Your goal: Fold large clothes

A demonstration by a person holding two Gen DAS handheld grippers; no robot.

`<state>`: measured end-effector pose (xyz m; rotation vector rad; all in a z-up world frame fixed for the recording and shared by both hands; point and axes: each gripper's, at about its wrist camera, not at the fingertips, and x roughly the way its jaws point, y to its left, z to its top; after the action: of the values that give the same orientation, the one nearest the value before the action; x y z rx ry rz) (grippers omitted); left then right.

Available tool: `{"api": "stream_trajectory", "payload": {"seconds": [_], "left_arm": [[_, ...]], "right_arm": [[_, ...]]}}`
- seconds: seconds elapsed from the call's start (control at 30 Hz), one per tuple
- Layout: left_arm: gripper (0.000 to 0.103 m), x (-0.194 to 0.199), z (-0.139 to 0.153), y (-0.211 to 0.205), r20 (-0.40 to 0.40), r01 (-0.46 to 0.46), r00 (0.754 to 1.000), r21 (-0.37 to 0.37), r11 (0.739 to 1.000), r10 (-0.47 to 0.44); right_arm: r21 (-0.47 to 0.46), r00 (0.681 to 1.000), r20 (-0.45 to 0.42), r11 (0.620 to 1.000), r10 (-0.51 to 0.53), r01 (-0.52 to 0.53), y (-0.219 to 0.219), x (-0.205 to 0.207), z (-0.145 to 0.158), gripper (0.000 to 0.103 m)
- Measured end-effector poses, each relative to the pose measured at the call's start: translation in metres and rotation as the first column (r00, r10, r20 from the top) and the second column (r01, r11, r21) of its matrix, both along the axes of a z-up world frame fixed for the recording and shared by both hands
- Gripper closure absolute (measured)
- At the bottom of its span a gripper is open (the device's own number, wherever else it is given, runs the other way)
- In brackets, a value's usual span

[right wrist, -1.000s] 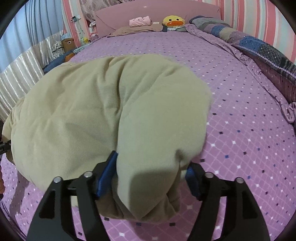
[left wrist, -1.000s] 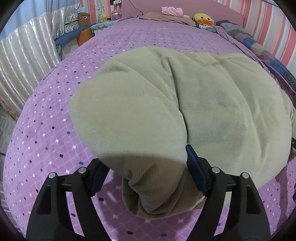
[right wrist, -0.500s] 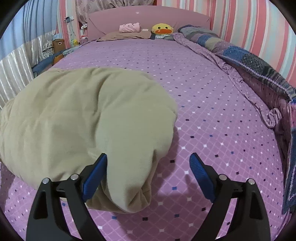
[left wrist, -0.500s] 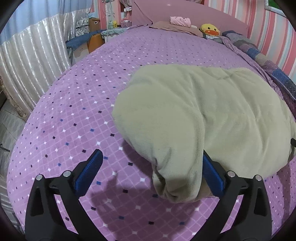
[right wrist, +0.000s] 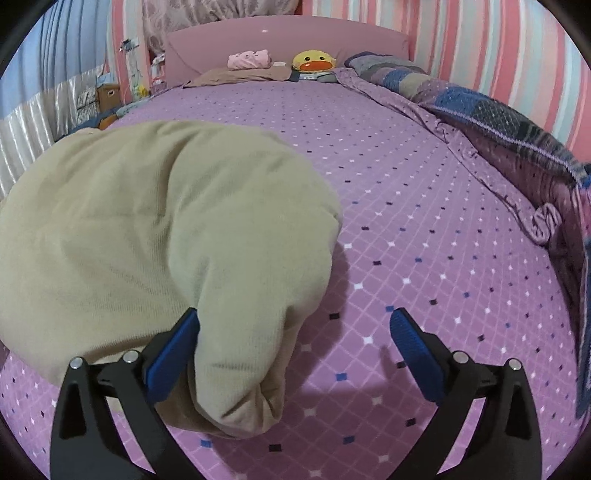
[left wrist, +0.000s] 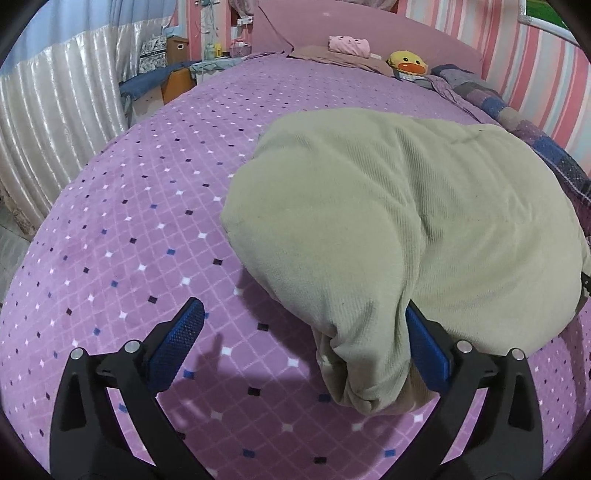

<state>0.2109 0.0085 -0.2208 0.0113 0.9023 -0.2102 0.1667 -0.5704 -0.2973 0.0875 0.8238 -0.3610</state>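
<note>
i've just let go of the folded sweater (left wrist: 388, 229): left gripper (left wrist: 303, 347) and right gripper (right wrist: 295, 350) have just opened wide, holding nothing; next i back away.

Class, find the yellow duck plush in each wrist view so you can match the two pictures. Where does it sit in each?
Left wrist view: yellow duck plush at upper right, by the pink headboard.
Right wrist view: yellow duck plush at top centre, against the headboard.
Shared landmark: the rolled pink cloth just left of the duck in both views.
</note>
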Motion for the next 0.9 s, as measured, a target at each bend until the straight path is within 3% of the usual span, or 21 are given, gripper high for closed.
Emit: {"api": "stream_trajectory", "payload": {"seconds": [0.2,0.47,0.67,0.9], "left_arm": [[0.003,-0.008,0.010,-0.005,0.010,-0.013,1.000,0.040,0.999,0.012],[0.003,-0.034,0.028,0.000,0.003,-0.066,0.998,0.071,0.995,0.066],[0.003,-0.043,0.047,-0.022,0.052,-0.051,0.998,0.136,0.989,0.045],[0.003,-0.061,0.068,-0.053,0.060,0.005,0.998,0.133,0.991,-0.013]], "right_arm": [[-0.052,0.997,0.067,0.998,-0.029,0.032,0.018,-0.021,0.018,0.002],[0.008,0.975,0.196,0.995,-0.101,0.101,0.039,-0.053,0.059,0.002],[-0.013,0.973,0.199,0.993,-0.114,0.119,0.062,-0.046,0.068,0.002],[-0.034,0.982,0.166,0.995,-0.084,0.091,0.086,-0.042,0.077,0.002]]}}
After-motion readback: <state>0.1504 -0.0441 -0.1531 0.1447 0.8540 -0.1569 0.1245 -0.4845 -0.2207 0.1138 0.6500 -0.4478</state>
